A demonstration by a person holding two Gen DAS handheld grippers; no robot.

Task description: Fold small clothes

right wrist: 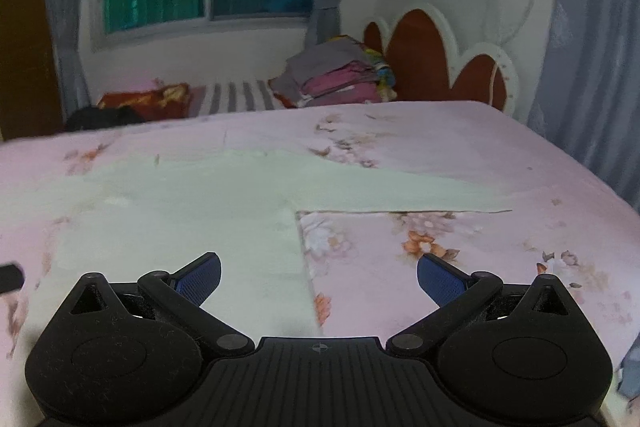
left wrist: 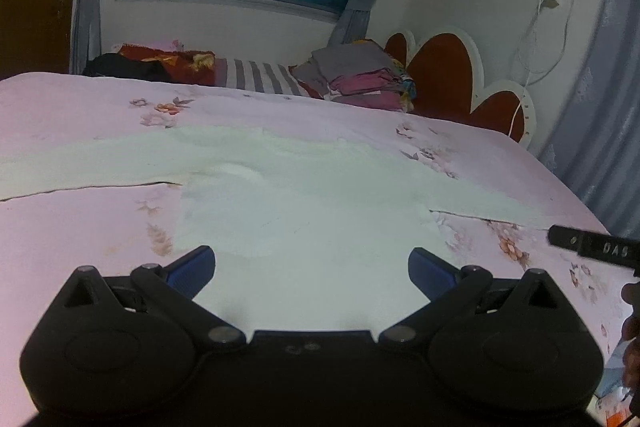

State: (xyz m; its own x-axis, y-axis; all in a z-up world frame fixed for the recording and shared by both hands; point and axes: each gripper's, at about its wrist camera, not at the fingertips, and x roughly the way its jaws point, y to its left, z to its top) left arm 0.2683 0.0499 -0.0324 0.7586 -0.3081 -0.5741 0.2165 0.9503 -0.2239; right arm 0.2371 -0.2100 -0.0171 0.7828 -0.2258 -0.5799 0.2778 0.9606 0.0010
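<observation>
A pale white long-sleeved top (left wrist: 304, 211) lies spread flat on the pink floral bed, both sleeves stretched out sideways. My left gripper (left wrist: 311, 269) is open and empty above the garment's lower body. In the right wrist view the same top (right wrist: 180, 211) lies with its right sleeve running off to the right. My right gripper (right wrist: 319, 277) is open and empty over the garment's right side edge; its left finger is above the cloth, its right finger above bare sheet. The right gripper's tip (left wrist: 592, 247) shows at the right edge of the left wrist view.
The pink floral bed sheet (left wrist: 80, 247) fills the foreground. A stack of folded clothes (left wrist: 360, 79) sits at the far end by the red scalloped headboard (left wrist: 444, 75). A striped cloth (left wrist: 256, 77) and dark and red items (left wrist: 144, 63) lie along the far edge below the window.
</observation>
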